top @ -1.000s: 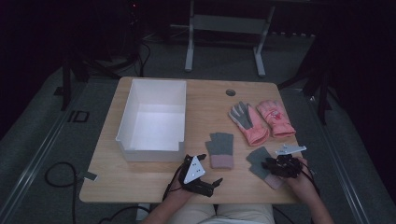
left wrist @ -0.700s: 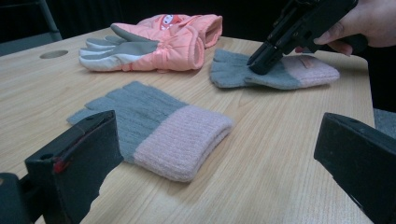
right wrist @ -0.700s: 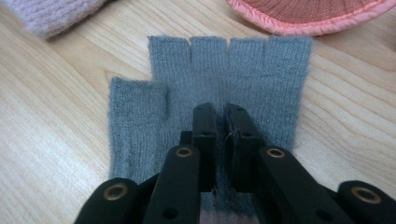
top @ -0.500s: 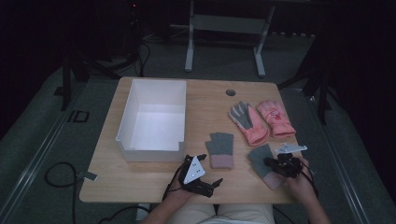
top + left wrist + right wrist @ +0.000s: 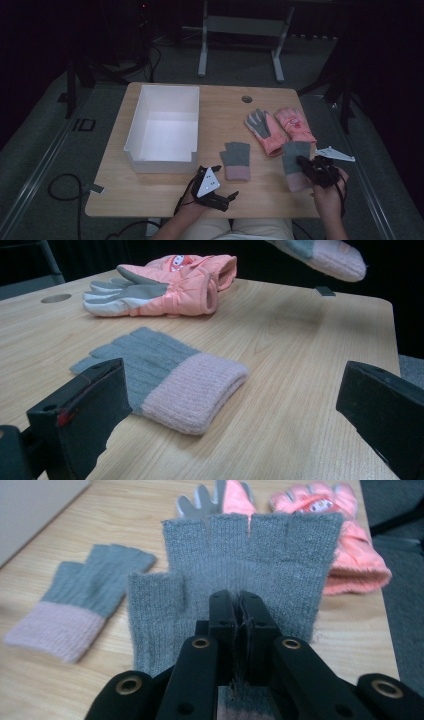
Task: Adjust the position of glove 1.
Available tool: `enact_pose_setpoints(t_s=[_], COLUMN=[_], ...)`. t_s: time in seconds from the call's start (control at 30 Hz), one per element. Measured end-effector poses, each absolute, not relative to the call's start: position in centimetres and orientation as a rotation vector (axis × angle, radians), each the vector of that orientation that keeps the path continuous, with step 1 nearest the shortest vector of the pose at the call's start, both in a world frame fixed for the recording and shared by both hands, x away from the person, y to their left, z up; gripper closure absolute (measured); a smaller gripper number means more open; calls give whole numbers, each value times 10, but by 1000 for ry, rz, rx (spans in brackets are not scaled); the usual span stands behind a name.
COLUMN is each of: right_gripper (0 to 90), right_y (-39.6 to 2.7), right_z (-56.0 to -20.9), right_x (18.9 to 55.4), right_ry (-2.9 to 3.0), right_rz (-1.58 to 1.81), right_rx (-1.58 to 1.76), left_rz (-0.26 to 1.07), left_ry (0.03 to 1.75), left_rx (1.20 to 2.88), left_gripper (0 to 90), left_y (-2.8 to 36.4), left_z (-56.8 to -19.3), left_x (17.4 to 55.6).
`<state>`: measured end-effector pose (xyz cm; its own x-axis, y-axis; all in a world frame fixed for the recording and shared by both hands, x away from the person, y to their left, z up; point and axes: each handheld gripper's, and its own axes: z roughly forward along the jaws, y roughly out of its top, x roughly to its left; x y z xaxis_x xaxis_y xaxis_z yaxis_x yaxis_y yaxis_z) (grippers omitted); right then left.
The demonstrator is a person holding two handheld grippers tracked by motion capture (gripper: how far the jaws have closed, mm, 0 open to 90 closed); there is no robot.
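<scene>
The white bin (image 5: pixel 162 127) on the table (image 5: pixel 150 200) looks empty, though its near corner is hidden. An orange pair (image 5: pixel 282 130) lies by the far right edge, one grey glove (image 5: pixel 236 160) at centre front (both untouched). The right gripper (image 5: pixel 304 162) has pinched its jaws tight on the second grey glove (image 5: pixel 240 565), raised off the wood; binning remains. The left gripper (image 5: pixel 220 187) rests wide apart, empty.
</scene>
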<state>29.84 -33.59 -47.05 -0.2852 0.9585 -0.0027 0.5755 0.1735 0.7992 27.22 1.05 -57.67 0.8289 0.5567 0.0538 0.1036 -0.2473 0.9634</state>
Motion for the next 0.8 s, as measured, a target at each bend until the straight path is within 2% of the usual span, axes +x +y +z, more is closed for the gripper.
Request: enact_pose_setpoints(t_s=[0.43,0.8], right_gripper=[855,841], right_y=[-351,-352], right_z=[-527,-550], right_x=[317,330], right_ry=[1853,1853], right_rz=[826,770], right_rx=[1660,1696], left_rz=[467,471], left_ry=[507,498], left_rx=[1796,1799], left_gripper=[1,1], left_y=[10,10], left_z=[-577,-577], left_x=[272,272])
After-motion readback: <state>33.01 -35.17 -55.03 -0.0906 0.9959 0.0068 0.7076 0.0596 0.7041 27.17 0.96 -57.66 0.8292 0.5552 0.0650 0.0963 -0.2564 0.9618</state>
